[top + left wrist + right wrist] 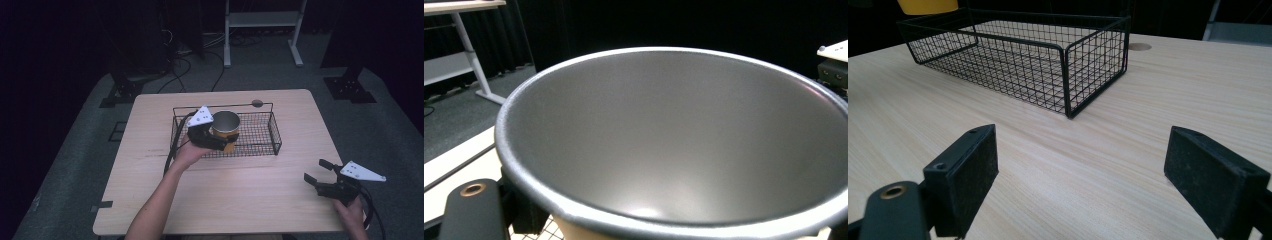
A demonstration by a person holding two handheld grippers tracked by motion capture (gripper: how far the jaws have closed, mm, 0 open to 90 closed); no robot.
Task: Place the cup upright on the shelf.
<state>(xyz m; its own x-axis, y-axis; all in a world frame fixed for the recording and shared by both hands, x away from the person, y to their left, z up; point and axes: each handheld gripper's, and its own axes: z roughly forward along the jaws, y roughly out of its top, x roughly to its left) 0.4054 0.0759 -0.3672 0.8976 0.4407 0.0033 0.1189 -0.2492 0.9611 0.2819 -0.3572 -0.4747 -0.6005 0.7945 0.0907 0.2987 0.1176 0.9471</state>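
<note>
From the high view, a black wire basket sits mid-table on the wooden table. The left gripper clamps a yellow cup with a silver inside at the basket's left end, above its mesh floor. The right gripper hovers near the table's right front corner, jaws wide and empty, well apart from the basket.

In the left gripper view, the cup's grey rim crowds the lens; table edge and floor lie beyond.

In the right gripper view, bare wood lies between the spread jaws, the basket's corner ahead.
</note>
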